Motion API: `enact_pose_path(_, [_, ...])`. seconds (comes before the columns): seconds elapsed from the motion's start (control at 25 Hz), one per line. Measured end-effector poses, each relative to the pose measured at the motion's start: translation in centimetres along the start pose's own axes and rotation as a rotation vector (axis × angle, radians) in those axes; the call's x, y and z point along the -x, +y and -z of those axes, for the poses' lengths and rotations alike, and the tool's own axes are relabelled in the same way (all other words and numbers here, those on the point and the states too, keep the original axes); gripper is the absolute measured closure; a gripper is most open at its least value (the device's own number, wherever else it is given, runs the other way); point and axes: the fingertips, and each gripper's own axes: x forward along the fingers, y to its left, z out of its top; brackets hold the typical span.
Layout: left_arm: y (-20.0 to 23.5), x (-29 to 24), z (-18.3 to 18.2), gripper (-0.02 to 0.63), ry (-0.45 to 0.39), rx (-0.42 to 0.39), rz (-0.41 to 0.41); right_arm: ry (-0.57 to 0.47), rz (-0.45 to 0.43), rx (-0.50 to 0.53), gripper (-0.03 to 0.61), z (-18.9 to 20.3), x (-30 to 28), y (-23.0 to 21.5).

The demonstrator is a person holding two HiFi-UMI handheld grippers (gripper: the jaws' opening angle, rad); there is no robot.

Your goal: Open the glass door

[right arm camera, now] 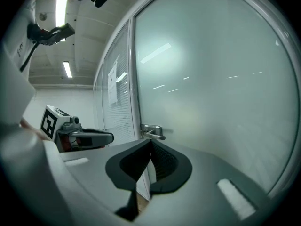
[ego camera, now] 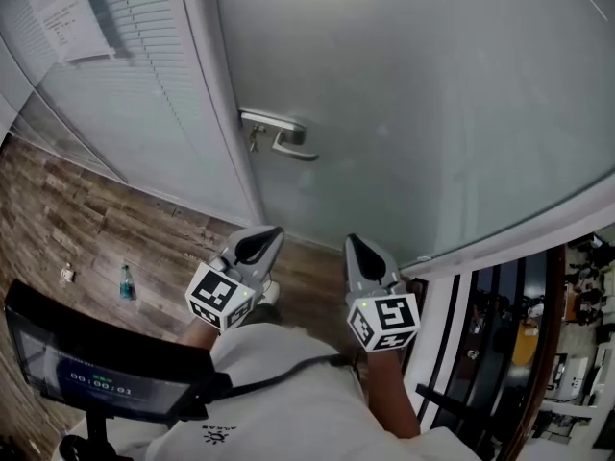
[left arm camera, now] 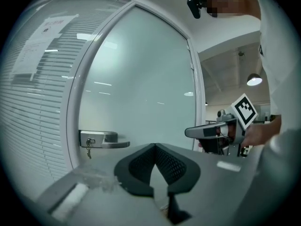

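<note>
The frosted glass door (ego camera: 413,104) fills the space ahead, and its metal lever handle (ego camera: 279,134) sits at its left edge with a key hanging under it. Both grippers hover side by side below the handle, well short of the door. The left gripper (ego camera: 270,232) has its jaws together with nothing between them, and so does the right gripper (ego camera: 353,242). From the left gripper view, the handle (left arm camera: 102,140) lies up and left of the left gripper (left arm camera: 154,145). In the right gripper view, the handle (right arm camera: 153,132) shows just above the right gripper (right arm camera: 150,141).
A glass panel with blinds (ego camera: 125,75) and taped paper notices (ego camera: 67,12) stands left of the door frame (ego camera: 226,113). A small bottle (ego camera: 126,282) lies on the wood floor. A dark screen (ego camera: 91,373) is at lower left, and black framing (ego camera: 480,353) at lower right.
</note>
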Motion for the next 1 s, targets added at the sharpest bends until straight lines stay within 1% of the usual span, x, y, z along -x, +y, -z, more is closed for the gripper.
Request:
enact_pose_path(0.16, [3.1,-2.0,-0.4,0.609,-0.002,-0.003,0.037,0.017,0.019,0.017,0.569,-0.4,-3.6,-0.4])
enact_pose_path(0.36, [8.6,-3.8,-0.8,0.609,0.002,-0.004,0.086,0.011,0.042,0.024,0.569,-1.7,-9.5,0.3])
enact_pose_path(0.56, [8.2,-4.8,-1.2,0.609,0.002,-0.017,0.142,0.007,0.076,0.013,0.569,-2.0,-9.2,-0.1])
enact_pose_path(0.76, [11.9,-6.1,-1.4,0.609,-0.010,-0.003,0.173,0.043,0.102,0.026,0.569,-1.6,-13.1,0.1])
enact_pose_path(1.0, [14.6,-7.2,-1.4,0.609,0.001,-0.005,0.192,0.050,0.119,0.061,0.569,-2.0,-15.8,-0.1])
